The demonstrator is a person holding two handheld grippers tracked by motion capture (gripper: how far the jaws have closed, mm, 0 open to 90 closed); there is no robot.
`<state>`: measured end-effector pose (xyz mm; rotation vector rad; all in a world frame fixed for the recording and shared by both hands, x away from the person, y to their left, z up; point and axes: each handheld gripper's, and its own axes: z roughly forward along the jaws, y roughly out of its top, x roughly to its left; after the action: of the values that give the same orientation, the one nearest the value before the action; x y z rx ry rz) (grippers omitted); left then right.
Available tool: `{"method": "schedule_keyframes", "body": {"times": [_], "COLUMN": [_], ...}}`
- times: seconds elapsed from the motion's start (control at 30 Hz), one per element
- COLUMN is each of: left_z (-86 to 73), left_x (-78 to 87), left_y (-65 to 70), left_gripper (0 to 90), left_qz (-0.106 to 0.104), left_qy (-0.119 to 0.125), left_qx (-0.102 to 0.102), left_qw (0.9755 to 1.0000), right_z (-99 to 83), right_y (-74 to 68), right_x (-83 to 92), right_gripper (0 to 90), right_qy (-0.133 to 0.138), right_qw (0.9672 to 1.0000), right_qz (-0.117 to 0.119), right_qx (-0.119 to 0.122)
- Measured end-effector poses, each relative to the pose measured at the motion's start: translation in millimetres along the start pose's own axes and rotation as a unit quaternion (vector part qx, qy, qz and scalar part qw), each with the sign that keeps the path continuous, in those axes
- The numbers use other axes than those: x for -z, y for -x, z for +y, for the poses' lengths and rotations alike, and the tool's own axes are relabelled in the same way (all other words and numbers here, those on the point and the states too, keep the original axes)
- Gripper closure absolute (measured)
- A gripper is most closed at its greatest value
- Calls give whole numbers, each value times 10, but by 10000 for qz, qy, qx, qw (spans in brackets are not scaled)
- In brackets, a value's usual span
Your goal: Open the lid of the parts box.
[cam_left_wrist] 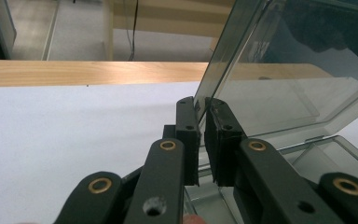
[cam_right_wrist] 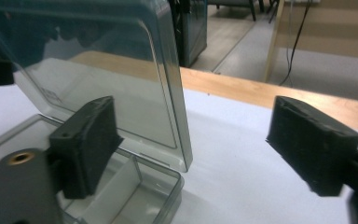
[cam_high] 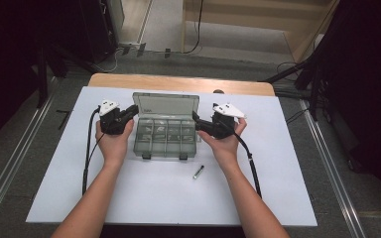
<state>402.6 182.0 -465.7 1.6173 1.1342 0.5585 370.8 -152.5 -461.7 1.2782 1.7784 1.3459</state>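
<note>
From above, a clear plastic box (cam_high: 166,133) with small compartments sits in the middle of the white counter (cam_high: 54,188), its lid (cam_high: 166,105) standing open at the far side. The left hand-held gripper (cam_high: 129,115) is at the lid's left edge and the right hand-held gripper (cam_high: 198,121) at the box's right end, each carried in a hand coming up from the near edge. A small pen-like stick (cam_high: 198,172) lies on the counter just in front of the box, apart from it. Looking along the left hand-held gripper (cam_left_wrist: 202,105), its jaws are pressed together and pinch the left edge of the raised lid (cam_left_wrist: 279,70), with the box (cam_left_wrist: 335,154) below to the right. Looking along the right hand-held gripper (cam_right_wrist: 191,135), its jaws stand spread wide; the lid's edge (cam_right_wrist: 98,70) rises between them, touching neither pad, above the corner of the box (cam_right_wrist: 154,186)
</note>
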Motion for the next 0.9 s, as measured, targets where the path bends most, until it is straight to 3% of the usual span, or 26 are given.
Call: {"method": "schedule_keyframes", "body": {"times": [0.13, 0.27, 0.37, 0.67, 0.9], "left_z": [-1, 3, 3, -5, -24], "left_x": [-11, -17, -22, -65, -135], "left_y": [-4, -6, -6, -16, -54], "left_gripper": [835, 835, 836, 836, 836], "left_qz": [1, 6, 9, 49, 39], "left_qy": [-14, -20, -7, -61, -76], "left_qx": [-16, -9, 16, -25, -55], "left_qw": [10000, 10000, 10000, 10000, 9999], "right_z": [-56, -80, -86, -41, -16], "right_y": [-29, -56, -39, -56, -64], "right_x": [-87, -143, -173, -264, -294], "right_gripper": [342, 576, 672, 840, 862], "right_qy": [-85, -129, -201, -239, -303], "right_qw": [10000, 9998, 9995, 9993, 9988], "right_qz": [-1, 108, 107, -46, -165], "right_qx": [-18, -47, -236, -282, -349]}}
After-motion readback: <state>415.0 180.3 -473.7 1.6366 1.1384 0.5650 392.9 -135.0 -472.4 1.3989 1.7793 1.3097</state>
